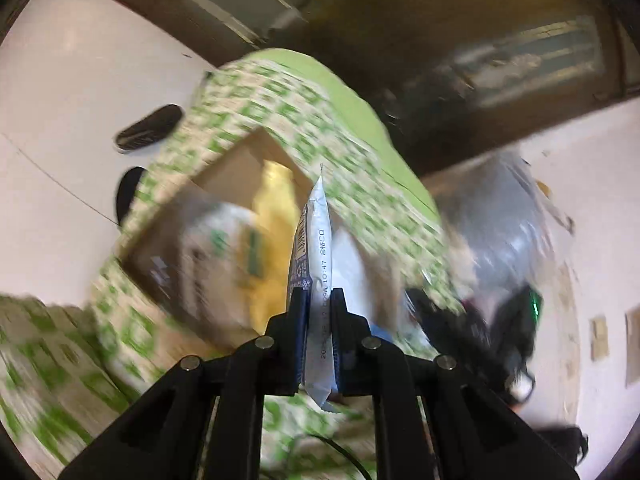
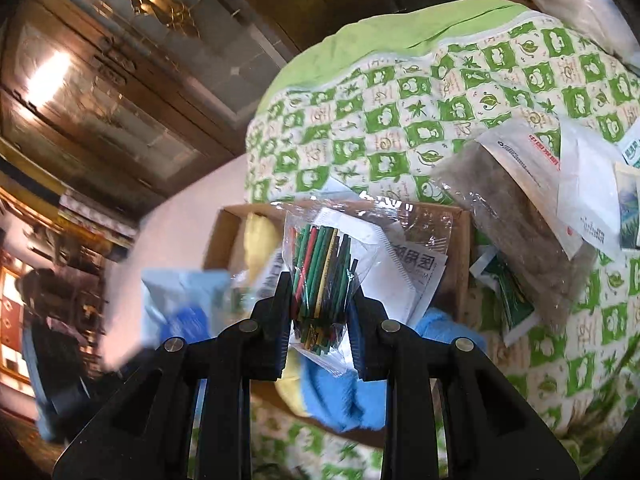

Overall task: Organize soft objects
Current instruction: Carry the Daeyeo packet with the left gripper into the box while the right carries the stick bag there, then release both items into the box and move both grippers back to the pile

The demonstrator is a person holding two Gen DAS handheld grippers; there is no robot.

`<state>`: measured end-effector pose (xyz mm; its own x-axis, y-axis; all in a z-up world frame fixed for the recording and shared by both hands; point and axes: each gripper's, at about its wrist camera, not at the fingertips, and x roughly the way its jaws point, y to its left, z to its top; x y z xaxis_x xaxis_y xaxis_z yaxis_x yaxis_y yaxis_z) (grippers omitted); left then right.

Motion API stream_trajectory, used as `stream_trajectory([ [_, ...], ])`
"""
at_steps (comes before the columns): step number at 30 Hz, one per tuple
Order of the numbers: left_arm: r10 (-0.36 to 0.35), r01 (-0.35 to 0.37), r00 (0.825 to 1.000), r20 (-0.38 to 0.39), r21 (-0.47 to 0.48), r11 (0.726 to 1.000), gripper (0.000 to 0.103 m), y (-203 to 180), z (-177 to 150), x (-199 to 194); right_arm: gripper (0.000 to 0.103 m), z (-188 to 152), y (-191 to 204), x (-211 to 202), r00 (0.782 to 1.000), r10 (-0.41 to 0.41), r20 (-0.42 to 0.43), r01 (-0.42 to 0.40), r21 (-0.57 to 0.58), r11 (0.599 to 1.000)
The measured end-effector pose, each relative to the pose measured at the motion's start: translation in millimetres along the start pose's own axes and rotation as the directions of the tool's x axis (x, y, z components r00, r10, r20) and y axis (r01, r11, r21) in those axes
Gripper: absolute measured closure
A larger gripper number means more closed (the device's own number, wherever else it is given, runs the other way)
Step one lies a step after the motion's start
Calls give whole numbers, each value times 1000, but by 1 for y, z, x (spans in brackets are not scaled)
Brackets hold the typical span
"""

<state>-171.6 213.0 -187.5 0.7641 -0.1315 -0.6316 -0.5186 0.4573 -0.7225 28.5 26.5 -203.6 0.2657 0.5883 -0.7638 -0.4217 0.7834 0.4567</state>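
In our left gripper (image 1: pixel 318 300), low centre of its frame, we pinch a thin white sachet (image 1: pixel 318 248) edge-on above the cardboard box (image 1: pixel 224 184); our right gripper (image 2: pixel 320 292) clamps a clear bag of coloured sticks (image 2: pixel 320 272) — frame centre, over that box (image 2: pixel 224 232).

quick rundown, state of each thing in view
left gripper: shut on a flat white packet
right gripper: shut on a clear bag of coloured sticks
cardboard box: open, partly filled
blue cloth: crumpled, at the box's near edge
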Motion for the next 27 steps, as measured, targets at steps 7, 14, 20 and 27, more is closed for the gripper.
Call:
stream_trajectory([
  [7, 222, -221, 974, 48, -28, 975, 93, 34, 12, 30, 79, 7, -14, 40, 996, -59, -61, 58, -25, 998],
  [14, 301, -300, 952, 46, -26, 954, 86, 41, 16, 41, 76, 7, -10, 57, 995, -5, -102, 1, -31, 1000],
  [20, 391, -398, 899, 199, -8, 918, 67, 24, 5, 20, 76, 5, -4, 49, 996, -55, -73, 51, -61, 997],
  [27, 321, -358, 916, 241, 129, 925, 45, -4, -29, 12, 45, -1, 4, 35, 999, -6, -48, 3, -64, 998],
])
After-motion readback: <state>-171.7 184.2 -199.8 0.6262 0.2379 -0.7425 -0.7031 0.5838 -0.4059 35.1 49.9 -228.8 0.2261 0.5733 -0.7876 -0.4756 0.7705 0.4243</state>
